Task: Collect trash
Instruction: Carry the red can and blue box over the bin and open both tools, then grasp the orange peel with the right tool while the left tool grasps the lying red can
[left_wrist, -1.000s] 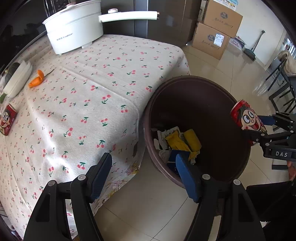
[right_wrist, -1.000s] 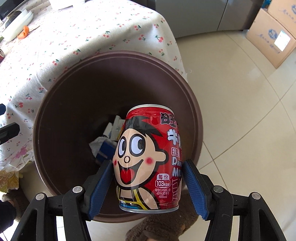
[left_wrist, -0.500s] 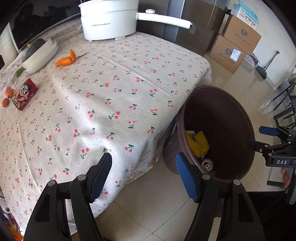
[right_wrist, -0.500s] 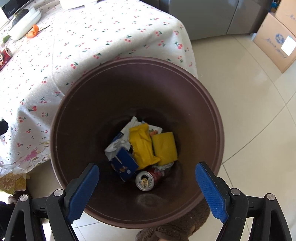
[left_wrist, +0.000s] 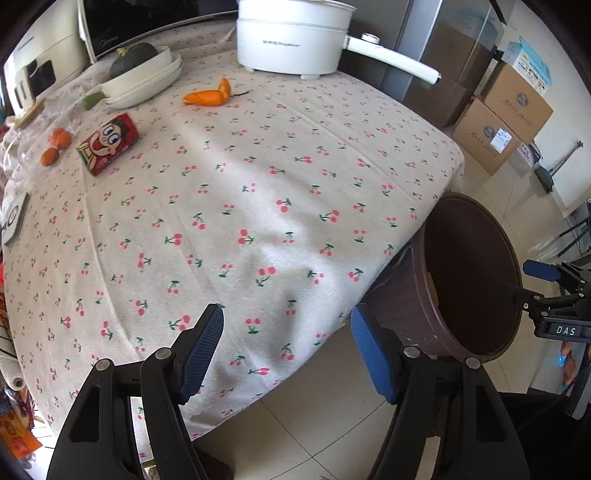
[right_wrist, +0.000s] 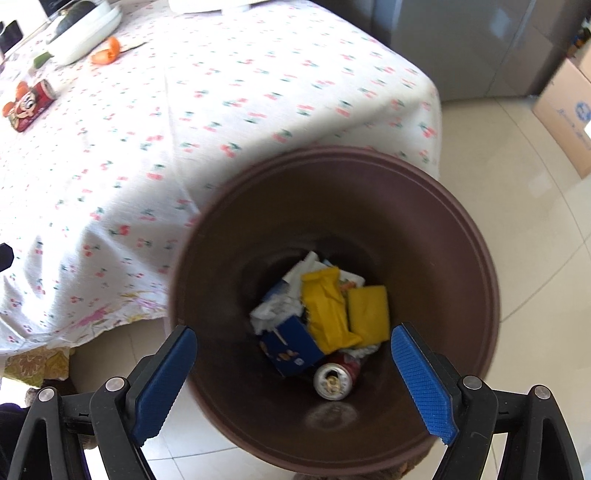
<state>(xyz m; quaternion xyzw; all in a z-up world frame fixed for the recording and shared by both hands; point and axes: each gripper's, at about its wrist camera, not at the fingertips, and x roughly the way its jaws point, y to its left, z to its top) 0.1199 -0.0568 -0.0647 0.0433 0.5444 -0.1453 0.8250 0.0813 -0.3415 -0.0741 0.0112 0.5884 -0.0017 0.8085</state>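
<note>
A brown trash bin (right_wrist: 424, 240) stands on the floor by the table corner. It holds a red can (right_wrist: 338, 376) lying on its side, yellow wrappers (right_wrist: 325, 306), a blue box (right_wrist: 291, 343) and white paper. My right gripper (right_wrist: 293, 343) hangs over the bin, open wide and empty. It also shows as the right gripper (left_wrist: 546, 291) beyond the bin (left_wrist: 406, 321) in the left wrist view. My left gripper (left_wrist: 286, 332) is open and empty above the table's near edge. A red cartoon carton (left_wrist: 109, 144) lies on the cherry-print tablecloth (left_wrist: 258, 184), with orange peel (left_wrist: 210, 96) farther back.
At the table's back stand a white electric pot (left_wrist: 291, 40) with a long handle and stacked white dishes (left_wrist: 144, 79) holding a green squash. Small oranges (left_wrist: 59, 138) lie at the far left. Cardboard boxes (left_wrist: 506, 114) sit on the tiled floor behind the bin.
The right gripper let go of the red can, which dropped into the bin, and its jaws spread wider. The left gripper swung from over the bin to over the table edge.
</note>
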